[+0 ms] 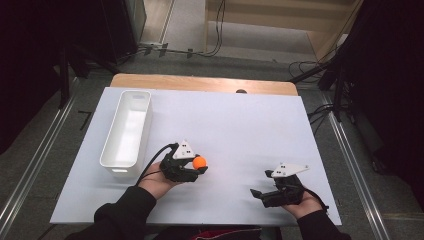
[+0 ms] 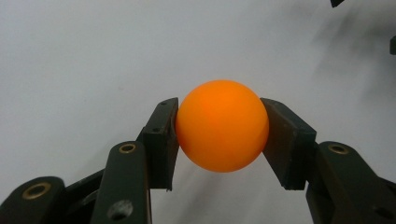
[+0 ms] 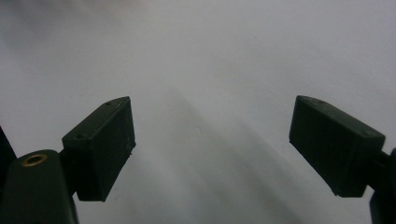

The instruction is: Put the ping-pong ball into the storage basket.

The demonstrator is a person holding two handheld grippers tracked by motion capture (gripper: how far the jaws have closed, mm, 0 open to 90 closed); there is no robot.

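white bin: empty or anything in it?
Empty. In the high view the white bin shows only bare white inside; the orange ball is outside it, clamped in the left gripper.

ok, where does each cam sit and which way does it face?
High view: above the near table edge, looking forward and down; both forearms, left gripper, right gripper, white bin.
Left gripper view: on that gripper, looking along its jaws, shut on the orange ball.
Right gripper view: along open jaws at the bare table.
Shared: ball, high and left views.
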